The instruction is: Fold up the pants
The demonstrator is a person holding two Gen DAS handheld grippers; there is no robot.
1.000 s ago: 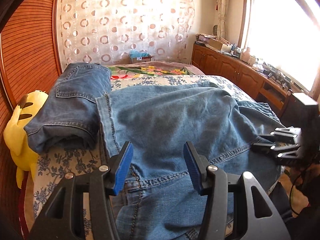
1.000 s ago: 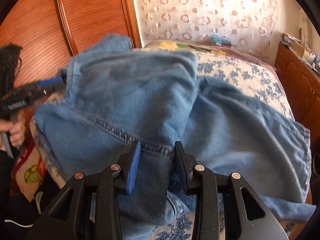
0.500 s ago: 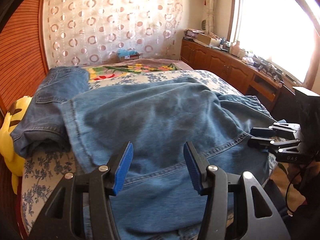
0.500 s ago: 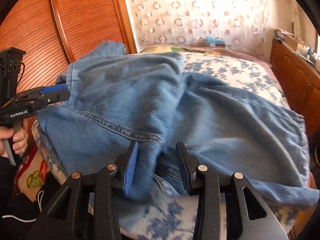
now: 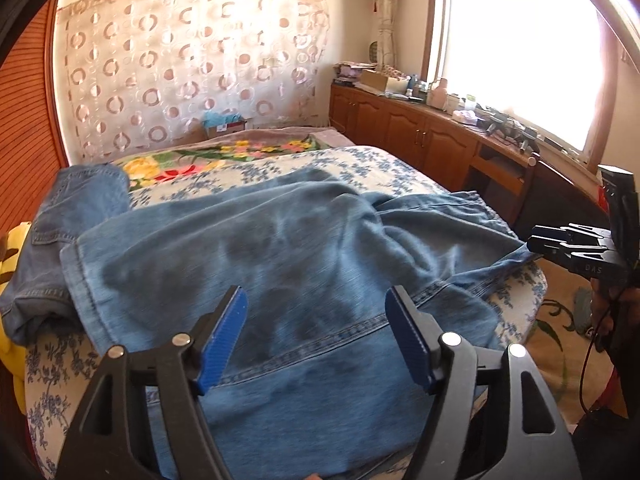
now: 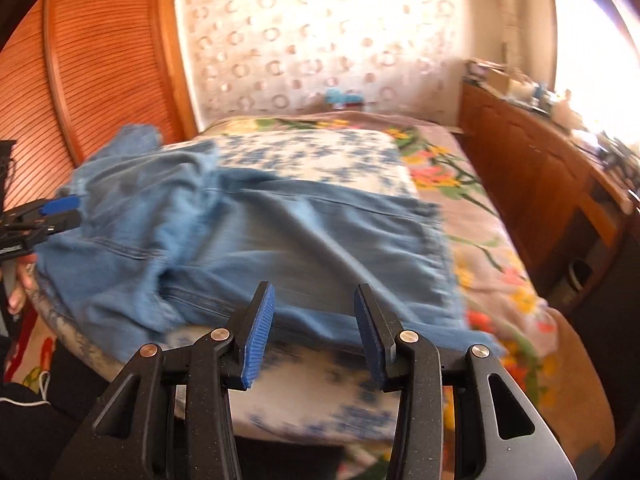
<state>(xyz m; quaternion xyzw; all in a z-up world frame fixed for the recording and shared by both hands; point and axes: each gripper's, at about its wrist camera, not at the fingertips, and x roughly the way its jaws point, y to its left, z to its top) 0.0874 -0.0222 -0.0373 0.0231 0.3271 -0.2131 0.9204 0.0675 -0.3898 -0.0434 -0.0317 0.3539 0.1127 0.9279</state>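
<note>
Both grippers off denim now. Left gripper [image 5: 316, 334] jaws opening wider, hovering over folded pants [image 5: 280, 264], nothing pinched. Right gripper [image 6: 314, 326] released hem it held a second ago, jaws slightly apart, pulled back to bed [image 6: 320, 396] edge. Pants lie across bed, one fold done, rumpled at crotch. Second, folded pair [image 5: 68, 216] beside. Next likely: smooth, regrasp for another fold.

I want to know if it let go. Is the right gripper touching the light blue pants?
Apart. In the right wrist view, the right gripper has open pads with bare gap between them; the light blue pants lie beyond, unpinched.
</note>
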